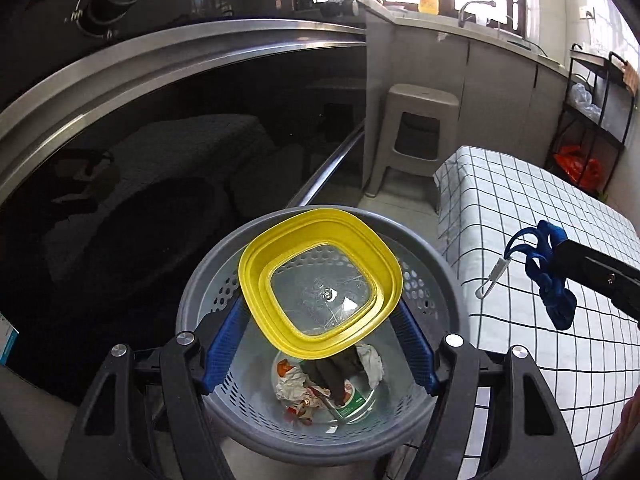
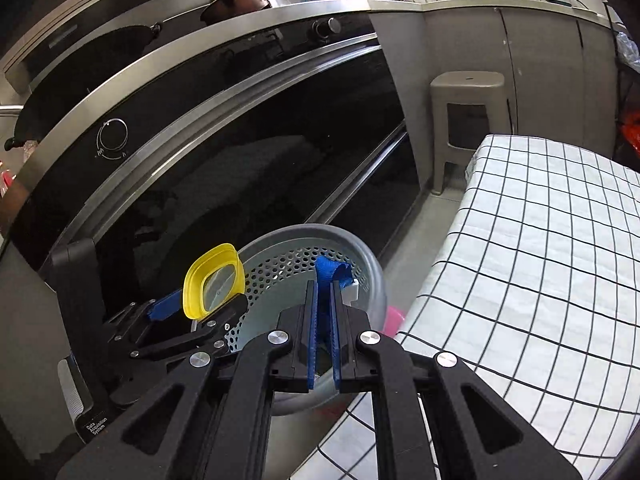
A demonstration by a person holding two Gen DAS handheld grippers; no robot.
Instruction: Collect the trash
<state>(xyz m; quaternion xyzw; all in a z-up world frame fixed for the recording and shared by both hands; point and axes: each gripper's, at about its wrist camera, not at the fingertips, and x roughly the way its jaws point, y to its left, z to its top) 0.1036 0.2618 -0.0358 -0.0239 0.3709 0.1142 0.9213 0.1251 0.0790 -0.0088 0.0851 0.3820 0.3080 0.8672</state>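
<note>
Trash collection is judged partly done: the grey perforated bin (image 1: 444,268) already contains crumpled paper and wrappers (image 1: 320,384) at its bottom. Two items remain in hand.

Left tool (image 1: 320,308): fingers spread wide and clamped on the opposite edges of a yellow-rimmed lid (image 1: 320,280) with a clear centre. The lid is tilted and held directly over the bin opening, above the collected trash.

Right tool (image 2: 324,312): fingers nearly together, clamped on a blue strap (image 2: 332,274) with a small white clip. In the left wrist view the strap hangs beside the bin, over the checked cloth (image 1: 520,220); in the right wrist view it lines up with the bin rim (image 2: 372,264).

Remaining steps, as a judgement: release the lid into the bin, then bring the strap over the opening and release it.
</note>
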